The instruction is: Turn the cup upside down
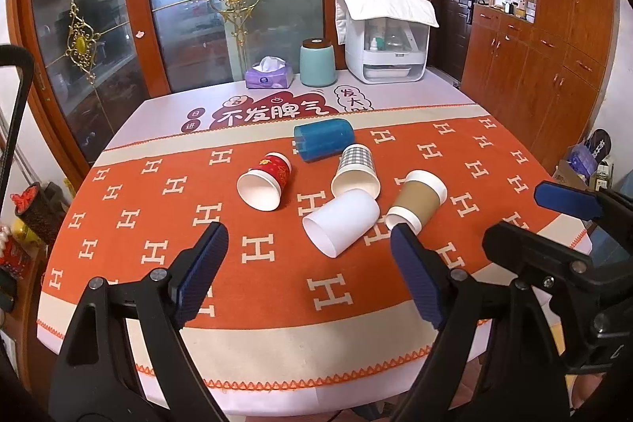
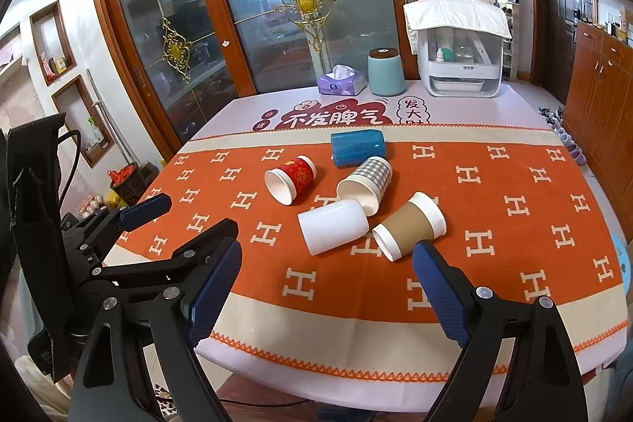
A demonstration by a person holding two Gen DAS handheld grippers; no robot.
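Five cups lying on sides on orange cloth [image 1: 118, 224]: blue [image 1: 323, 140], red [image 1: 266, 185], checked [image 1: 355, 170], white [image 1: 341, 222], brown-sleeved [image 1: 416, 199]. Left gripper [image 1: 308, 269] and right gripper [image 2: 326, 289] spread wide, holding nothing.

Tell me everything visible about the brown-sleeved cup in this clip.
The brown-sleeved cup is a white paper cup wrapped in a plain brown sleeve, with white showing at both ends. It lies on its side on the orange patterned tablecloth, one end toward the cameras and tilted to the left. It looks empty and undamaged. The plain white cup lies right beside that near end; I cannot tell if they touch. Neither set of tongs holds it; one pad of the right tongs sits nearest.
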